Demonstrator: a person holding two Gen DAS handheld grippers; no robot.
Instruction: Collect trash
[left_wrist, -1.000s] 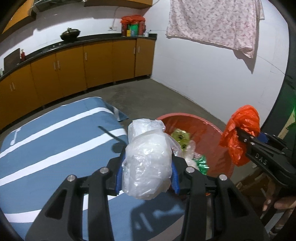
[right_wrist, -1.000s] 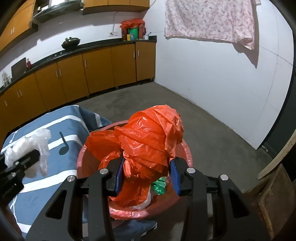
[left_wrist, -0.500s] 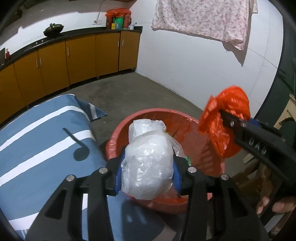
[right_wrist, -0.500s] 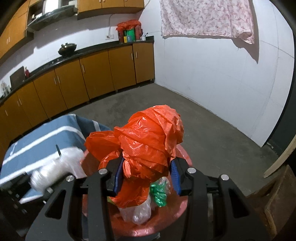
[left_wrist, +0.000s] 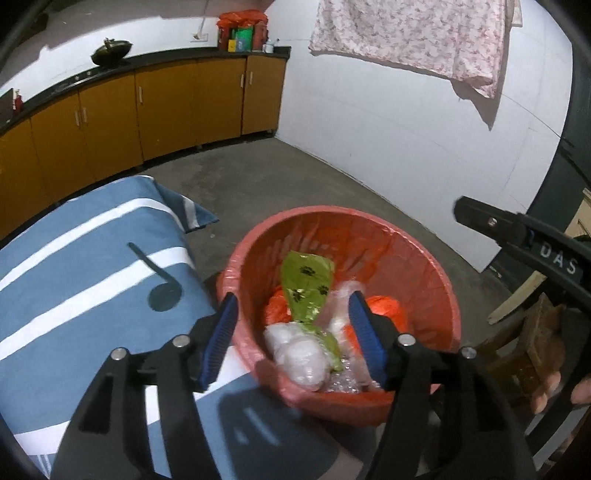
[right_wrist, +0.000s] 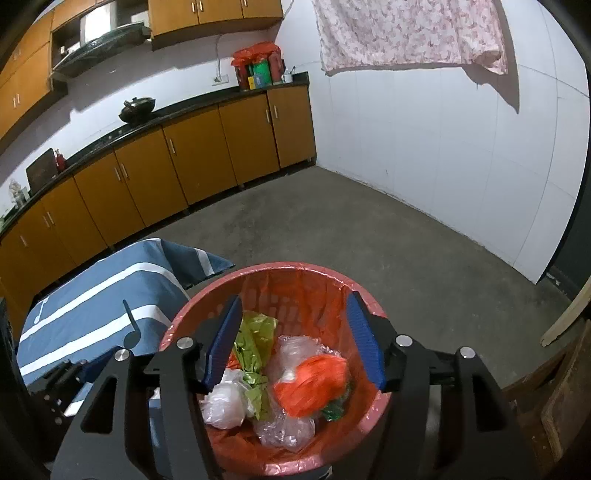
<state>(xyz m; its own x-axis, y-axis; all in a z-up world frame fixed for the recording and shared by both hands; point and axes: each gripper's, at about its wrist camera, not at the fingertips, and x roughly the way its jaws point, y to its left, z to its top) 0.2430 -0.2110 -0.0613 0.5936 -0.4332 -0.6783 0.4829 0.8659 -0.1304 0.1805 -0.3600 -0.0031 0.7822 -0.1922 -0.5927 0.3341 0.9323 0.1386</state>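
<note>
Trash fills the lower part of a red basket (right_wrist: 321, 280) that stands on the concrete floor (right_wrist: 369, 236), touching the corner of a table draped in a blue cloth with white stripes (left_wrist: 85, 280). The basket is lined with a red plastic bag. Both grippers hover above its rim with their jaws spread wide and nothing between the blue pads.

Seen from the right gripper (right_wrist: 293, 339), a crumpled orange bag (right_wrist: 312, 384) lies on top of the heap toward the basket's right side. A white plastic bundle (right_wrist: 225, 404) rests against the left wall, with a green bag printed with black paw marks (right_wrist: 255, 336) between the two, and clear bubble-wrap-like plastic (right_wrist: 284, 432) at the near edge. A scrap of shiny green (right_wrist: 332, 410) shows just under the orange bag.

From the left gripper (left_wrist: 291, 332), the same white plastic bundle (left_wrist: 299, 358) sits at the near side of the basket (left_wrist: 343, 218), the green paw-print bag (left_wrist: 306, 288) leans upright behind it, and the orange bag (left_wrist: 384, 306) peeks out to the right, partly behind the gripper's right pad. The right gripper (left_wrist: 517, 236) reaches in from the right edge of this view, above and beyond the basket's rim; its grip cannot be judged there.

Orange-brown cabinets (right_wrist: 184, 162) under a dark counter run along the far wall, and a floral cloth (right_wrist: 406, 33) hangs on the white wall.
</note>
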